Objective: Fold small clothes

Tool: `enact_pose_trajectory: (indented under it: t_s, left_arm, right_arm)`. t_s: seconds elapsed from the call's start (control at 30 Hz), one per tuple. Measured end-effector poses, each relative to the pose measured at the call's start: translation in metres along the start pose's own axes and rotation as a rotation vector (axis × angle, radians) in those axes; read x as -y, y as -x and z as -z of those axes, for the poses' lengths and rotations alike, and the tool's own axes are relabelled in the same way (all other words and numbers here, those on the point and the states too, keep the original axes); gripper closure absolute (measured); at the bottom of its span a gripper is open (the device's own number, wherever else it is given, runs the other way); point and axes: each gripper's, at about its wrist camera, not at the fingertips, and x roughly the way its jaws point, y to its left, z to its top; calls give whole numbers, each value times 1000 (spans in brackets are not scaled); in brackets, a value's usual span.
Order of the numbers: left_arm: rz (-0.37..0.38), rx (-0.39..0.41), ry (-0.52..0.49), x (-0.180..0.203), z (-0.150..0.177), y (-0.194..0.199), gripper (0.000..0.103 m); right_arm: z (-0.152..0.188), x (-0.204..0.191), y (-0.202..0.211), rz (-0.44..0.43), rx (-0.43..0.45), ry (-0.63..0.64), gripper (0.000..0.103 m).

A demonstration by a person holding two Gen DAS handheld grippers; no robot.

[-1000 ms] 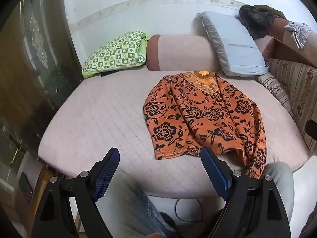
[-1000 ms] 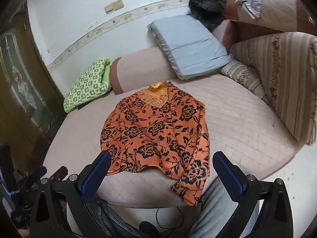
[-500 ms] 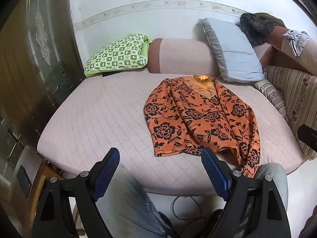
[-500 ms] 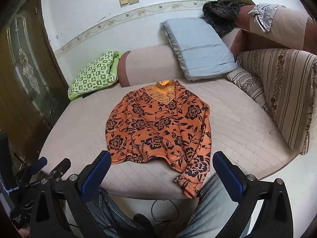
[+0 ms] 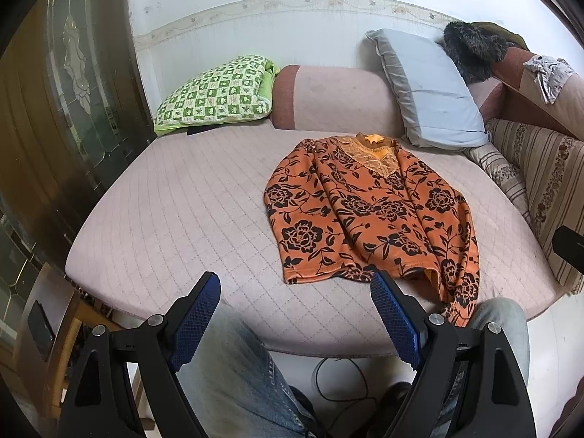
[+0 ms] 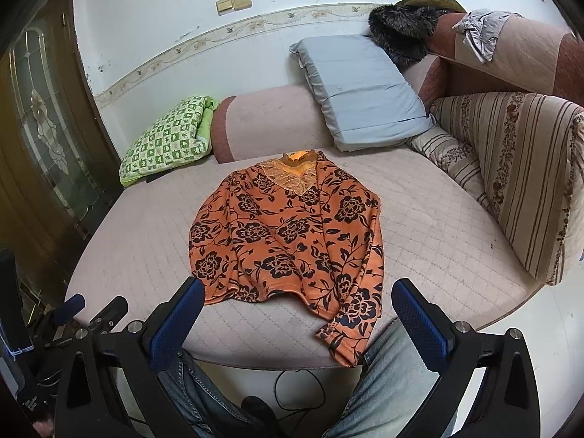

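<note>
One orange floral top (image 5: 368, 211) lies flat on the pink quilted couch seat (image 5: 189, 211), collar toward 12 o'clock and one sleeve trailing over the front edge at about 5 o'clock. Two grippers hover short of that edge, apart from the cloth: the left gripper (image 5: 295, 292) and the right gripper (image 6: 297, 297), each with jaws spread wide and nothing between them. Two pillows rest at the back, one green checked pillow (image 5: 215, 93) at 11 o'clock and one grey-blue pillow (image 5: 430, 91) at 1 o'clock.

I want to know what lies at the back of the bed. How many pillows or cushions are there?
2 clear ones: a green checked pillow at the back left and a grey-blue pillow leaning at the back right. The striped cushions on the right may hide more.
</note>
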Motion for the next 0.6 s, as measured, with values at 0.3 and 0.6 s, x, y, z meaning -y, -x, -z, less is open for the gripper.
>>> enact_pose_trajectory:
  t_s: [0.3, 0.6]
  left_arm:
    - [-6, -23, -3, 7, -1, -14, 18]
    - [-10, -61, 9, 7, -4, -38, 18]
  right_arm:
    - [0, 3, -13, 8, -23, -7, 0]
    - [1, 4, -31, 1, -46, -10, 0]
